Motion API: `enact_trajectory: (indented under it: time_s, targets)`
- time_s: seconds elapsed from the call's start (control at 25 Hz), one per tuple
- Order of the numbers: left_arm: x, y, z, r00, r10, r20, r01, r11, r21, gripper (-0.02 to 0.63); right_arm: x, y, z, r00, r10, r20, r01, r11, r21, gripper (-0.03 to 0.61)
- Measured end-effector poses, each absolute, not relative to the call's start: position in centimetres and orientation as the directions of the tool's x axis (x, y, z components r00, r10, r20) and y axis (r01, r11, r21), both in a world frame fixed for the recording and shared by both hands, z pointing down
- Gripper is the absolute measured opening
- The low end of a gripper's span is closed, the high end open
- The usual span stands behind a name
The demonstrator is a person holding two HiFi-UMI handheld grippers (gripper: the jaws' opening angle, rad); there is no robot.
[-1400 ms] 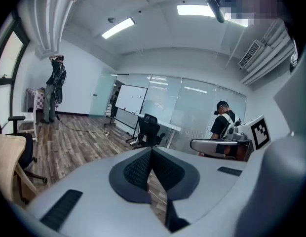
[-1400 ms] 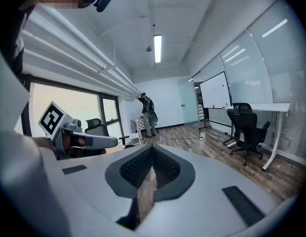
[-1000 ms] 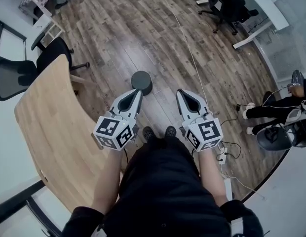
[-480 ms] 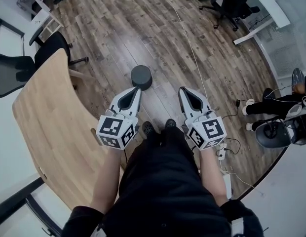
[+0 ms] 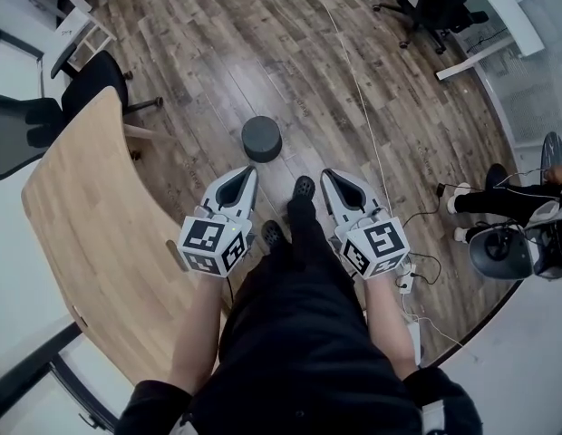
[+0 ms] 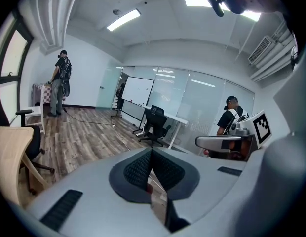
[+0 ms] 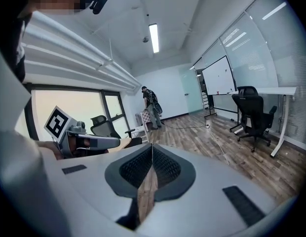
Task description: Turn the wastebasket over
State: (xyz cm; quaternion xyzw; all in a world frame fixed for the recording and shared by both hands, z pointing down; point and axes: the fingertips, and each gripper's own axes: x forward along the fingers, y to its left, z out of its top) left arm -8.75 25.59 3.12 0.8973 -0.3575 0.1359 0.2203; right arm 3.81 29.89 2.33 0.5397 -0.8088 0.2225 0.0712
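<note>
A dark grey round wastebasket (image 5: 261,138) stands on the wood floor ahead of me in the head view, its flat top face showing. My left gripper (image 5: 247,172) is held just short of it, a little to its near left, jaws shut with nothing between them. My right gripper (image 5: 328,176) hovers further right, also shut and empty. Each gripper view shows its own tips meeting: the left gripper (image 6: 152,150) and the right gripper (image 7: 152,145). The wastebasket shows in neither gripper view. My foot (image 5: 304,188) is stepped forward between the grippers.
A curved light-wood table (image 5: 82,225) runs along my left. Black office chairs (image 5: 95,93) stand beyond it, another chair (image 5: 431,7) at a white desk at far right. A thin cable (image 5: 353,71) crosses the floor. A seated person (image 5: 517,198) and a power strip (image 5: 406,284) are at right.
Both grippers have come down and slightly toward each other. One foot has stepped forward between them. The wastebasket has not moved.
</note>
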Motion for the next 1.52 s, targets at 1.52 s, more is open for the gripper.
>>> enact_trajectory:
  time_s: [1.52]
  targets:
    - [-4.1, 9.3, 15.1, 0.607, -0.513, 0.607, -0.782, -0.524, 0.338, 0.017, 8.1, 11.3, 17.9, -0.534, -0.665, 0.523, -0.841, 0.356, -0.407, 0.034]
